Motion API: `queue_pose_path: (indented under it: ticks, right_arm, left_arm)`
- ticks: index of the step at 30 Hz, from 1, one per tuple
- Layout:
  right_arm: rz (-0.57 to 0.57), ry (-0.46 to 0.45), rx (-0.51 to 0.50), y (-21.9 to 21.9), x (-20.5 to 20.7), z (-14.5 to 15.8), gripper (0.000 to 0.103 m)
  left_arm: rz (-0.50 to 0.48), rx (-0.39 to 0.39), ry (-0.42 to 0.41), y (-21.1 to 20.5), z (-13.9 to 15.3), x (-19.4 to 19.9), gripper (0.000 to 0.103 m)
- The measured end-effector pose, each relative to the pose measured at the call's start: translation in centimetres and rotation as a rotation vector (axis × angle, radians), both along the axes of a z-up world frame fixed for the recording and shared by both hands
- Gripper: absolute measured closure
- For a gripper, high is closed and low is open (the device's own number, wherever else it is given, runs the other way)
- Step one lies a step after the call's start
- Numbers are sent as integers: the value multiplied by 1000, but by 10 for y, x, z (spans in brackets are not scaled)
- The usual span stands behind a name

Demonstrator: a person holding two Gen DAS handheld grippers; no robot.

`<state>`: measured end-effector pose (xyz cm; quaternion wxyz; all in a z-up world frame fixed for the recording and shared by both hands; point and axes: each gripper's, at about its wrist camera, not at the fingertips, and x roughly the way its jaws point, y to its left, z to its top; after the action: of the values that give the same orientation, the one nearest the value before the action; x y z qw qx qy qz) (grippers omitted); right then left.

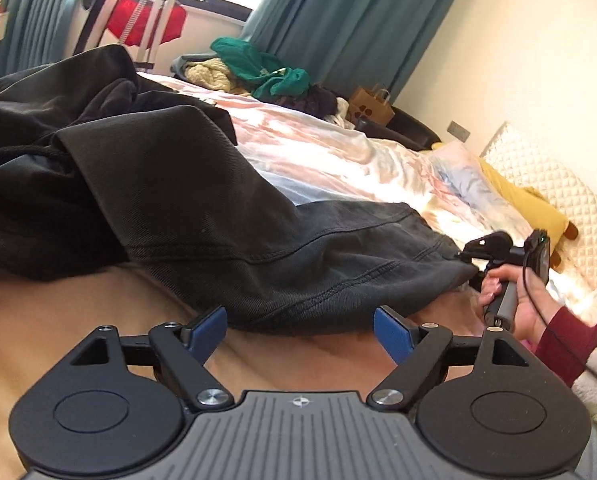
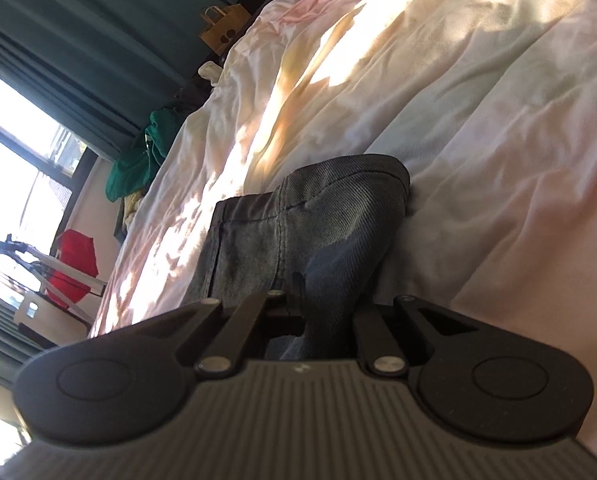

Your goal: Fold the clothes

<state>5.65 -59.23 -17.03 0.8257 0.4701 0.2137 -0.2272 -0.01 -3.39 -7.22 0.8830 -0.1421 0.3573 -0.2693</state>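
Note:
A dark grey pair of jeans [image 1: 170, 200] lies crumpled across the bed, one leg stretching right toward the hem. My left gripper [image 1: 300, 334] is open and empty, its blue pads [image 1: 208, 330] just short of the leg's hemmed edge. My right gripper [image 1: 472, 258] shows in the left wrist view at the leg's end, held by a hand in a maroon sleeve. In the right wrist view it [image 2: 298, 312] is shut on the jeans' hem [image 2: 318, 220], with the denim bunched between the hidden fingers.
The bed has a tan blanket [image 1: 58, 320] in front and a pale pink and white duvet [image 1: 318, 148] behind. A pile of green and cream clothes [image 1: 258, 68] lies at the far end. A yellow cushion [image 1: 518, 200] and quilted pillow [image 1: 558, 192] lie right. A paper bag [image 1: 372, 104] stands by the wall.

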Motion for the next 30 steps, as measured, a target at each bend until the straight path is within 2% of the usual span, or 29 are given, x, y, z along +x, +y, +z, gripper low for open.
queue_pose_path:
  ticks: [2, 5, 7, 10, 12, 15, 17, 18, 19, 20, 22, 23, 25, 28, 30]
  right_arm:
    - [4, -26, -1, -1, -5, 2, 98]
    - [-10, -66, 18, -3, -11, 4, 98]
    - [-13, -70, 17, -3, -11, 4, 98]
    - [-15, -64, 11, -4, -11, 4, 98]
    - [-16, -60, 7, -4, -11, 3, 98]
    - [-18, -55, -1, -4, -10, 3, 98]
    - [-25, -57, -18, -3, -10, 5, 98]
    - [-30, -59, -32, -2, -9, 6, 98]
    - [-35, -62, -43, -2, -9, 7, 98]
    - [-42, -68, -52, -1, -8, 8, 98]
    - [-61, -82, -55, -2, -7, 8, 98]
    - [-70, -89, -49, -3, -7, 7, 98]
    - [-89, -102, -25, -5, -8, 4, 98]
    - [-108, -108, -8, -9, -11, 2, 98]
    - [-128, -109, -4, -13, -14, 2, 98]
  left_arm:
    - [93, -68, 78, 26, 5, -2, 15]
    - [303, -166, 242, 73, -2, 5, 14]
    - [448, -276, 363, 110, -17, 12, 14]
    - [685, -463, 488, 154, -46, 18, 14]
    - [805, -593, 535, 173, -65, 21, 14]
    - [888, -688, 487, 184, -69, 32, 15]
    - [918, -690, 439, 188, -66, 43, 15]
    - [937, -692, 419, 189, -64, 48, 21]
    - [954, -691, 410, 191, -63, 52, 39]
    - [969, -689, 405, 194, -62, 57, 50]
    - [994, -709, 422, 203, -63, 60, 86]
    - [990, -719, 422, 207, -61, 59, 89]
    - [970, -633, 392, 214, -42, 59, 92]
    - [941, -549, 338, 229, -3, 53, 94]
    - [942, -533, 311, 249, 28, 42, 95]
